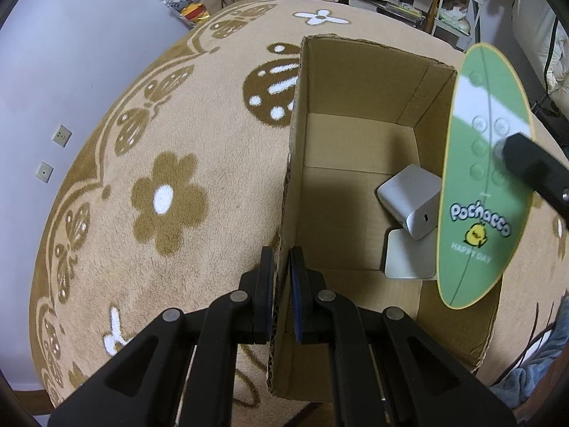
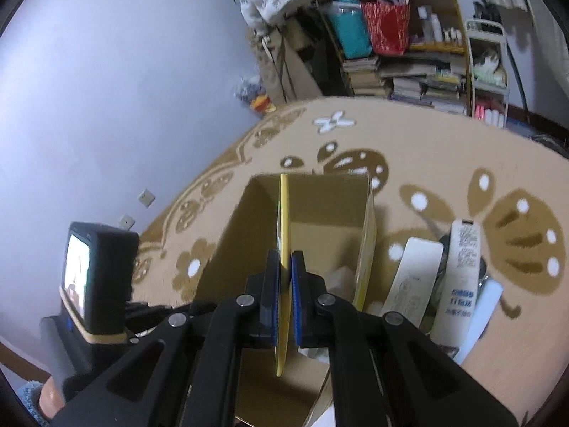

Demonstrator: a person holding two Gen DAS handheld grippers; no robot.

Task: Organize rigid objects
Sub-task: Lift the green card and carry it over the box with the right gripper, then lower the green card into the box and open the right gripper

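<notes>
Fan going into the box

Right tongs (image 2: 284, 295) are closed on the edge of the green fan (image 1: 487, 178), held upright over the cardboard box (image 1: 359, 131). Left tongs (image 1: 281, 295) are clamped on the box wall. The fan looks thin, stiff and light, perhaps slippery, so a grip near the rim suits it. A grey charger (image 1: 412, 199) lies inside the box.

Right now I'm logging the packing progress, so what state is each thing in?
Cardboard box: open, upright on the rug.
Left tongs: shut on the box's near wall.
Right tongs: shut on the green fan.
Green fan: held on edge above the box.
Silver charger: inside the box, tilted.
</notes>
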